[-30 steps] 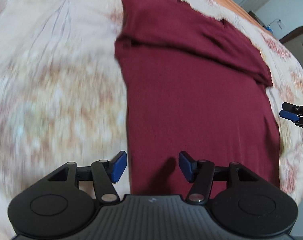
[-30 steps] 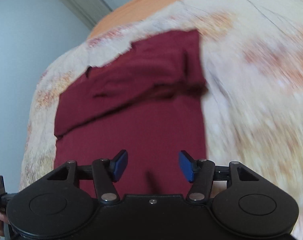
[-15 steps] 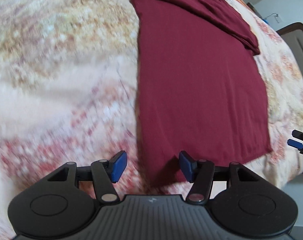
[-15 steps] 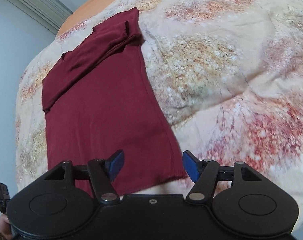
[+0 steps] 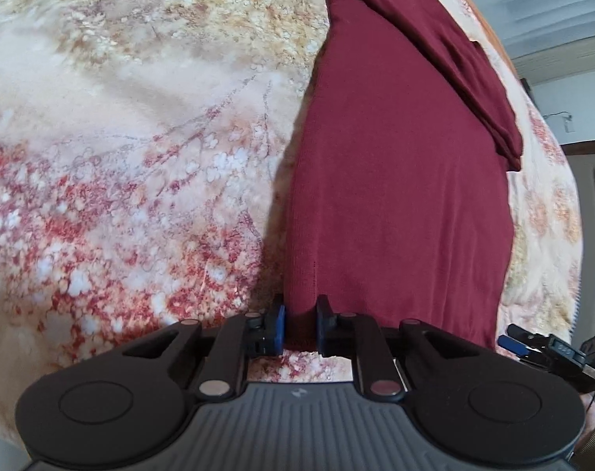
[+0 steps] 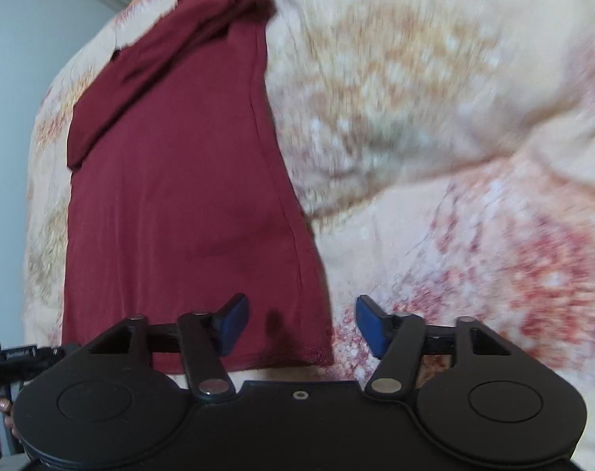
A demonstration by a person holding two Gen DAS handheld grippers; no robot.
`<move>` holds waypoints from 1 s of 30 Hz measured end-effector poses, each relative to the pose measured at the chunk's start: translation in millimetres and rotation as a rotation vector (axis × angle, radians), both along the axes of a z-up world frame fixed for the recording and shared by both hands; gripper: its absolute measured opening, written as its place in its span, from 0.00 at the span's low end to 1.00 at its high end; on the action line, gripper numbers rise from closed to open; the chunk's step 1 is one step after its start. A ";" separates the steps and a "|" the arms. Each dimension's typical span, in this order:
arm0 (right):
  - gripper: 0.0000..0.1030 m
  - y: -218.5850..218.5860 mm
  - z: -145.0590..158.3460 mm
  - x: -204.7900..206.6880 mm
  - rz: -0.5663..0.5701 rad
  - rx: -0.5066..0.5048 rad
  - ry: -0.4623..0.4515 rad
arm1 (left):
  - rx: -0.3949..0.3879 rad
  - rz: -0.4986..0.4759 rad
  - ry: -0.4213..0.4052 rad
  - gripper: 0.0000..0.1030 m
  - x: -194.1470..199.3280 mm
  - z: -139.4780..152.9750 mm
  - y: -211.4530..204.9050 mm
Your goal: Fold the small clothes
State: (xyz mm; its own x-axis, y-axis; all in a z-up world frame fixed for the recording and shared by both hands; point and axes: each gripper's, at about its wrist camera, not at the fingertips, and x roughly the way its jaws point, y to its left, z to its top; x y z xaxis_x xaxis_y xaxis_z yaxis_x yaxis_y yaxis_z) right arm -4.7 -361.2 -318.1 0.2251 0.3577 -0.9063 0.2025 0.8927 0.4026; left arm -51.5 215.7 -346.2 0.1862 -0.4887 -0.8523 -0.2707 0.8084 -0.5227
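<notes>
Both claws have come down from mid-shirt to its near hem. The left claw (image 5: 300, 327) has just closed and pinches the shirt (image 5: 399, 196) at its near left corner. The right claw (image 6: 299, 324) has narrowed a little yet stands apart, straddling the near right corner without pressing. The shirt lies flat on the bed (image 5: 140, 157), sleeves folded across its far end.

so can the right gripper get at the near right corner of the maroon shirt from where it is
Probably yes. The right gripper is open, its jaws having just been closing, and they straddle the hem corner of the maroon shirt with nothing in between. The left gripper is shut on the other corner, well clear.
</notes>
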 end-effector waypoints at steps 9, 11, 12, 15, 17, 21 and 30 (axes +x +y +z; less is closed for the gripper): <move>0.03 -13.0 15.7 -9.4 0.064 0.236 0.001 | 0.109 -0.067 0.021 0.04 14.4 12.7 -23.8; 0.03 -27.7 23.8 -16.8 0.035 0.270 0.027 | 0.114 -0.106 -0.015 0.04 13.7 30.2 -27.2; 0.03 -34.3 25.1 -18.8 0.018 0.270 0.046 | 0.125 -0.122 -0.024 0.04 13.0 38.0 -27.9; 0.03 -40.2 22.1 -19.6 -0.012 0.196 0.106 | 0.175 -0.138 0.004 0.04 7.8 41.7 -22.2; 0.03 -27.5 19.7 -17.8 0.011 0.159 0.094 | 0.200 -0.163 0.029 0.04 6.7 33.6 -25.0; 0.21 -6.0 15.0 -11.6 0.053 0.023 0.104 | 0.219 -0.187 0.024 0.05 9.7 25.2 -36.2; 0.60 2.6 73.6 -21.0 0.127 -0.192 -0.105 | 0.436 -0.468 -0.235 0.55 -18.0 60.1 -53.2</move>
State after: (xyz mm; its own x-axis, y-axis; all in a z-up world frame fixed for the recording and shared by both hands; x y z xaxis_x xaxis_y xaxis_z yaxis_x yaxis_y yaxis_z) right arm -25.7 -358.6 -244.6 0.2856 0.2127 -0.9345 0.0502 0.9704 0.2362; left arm -69.4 162.5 -286.1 0.2428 -0.1834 -0.9526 0.2400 0.9628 -0.1242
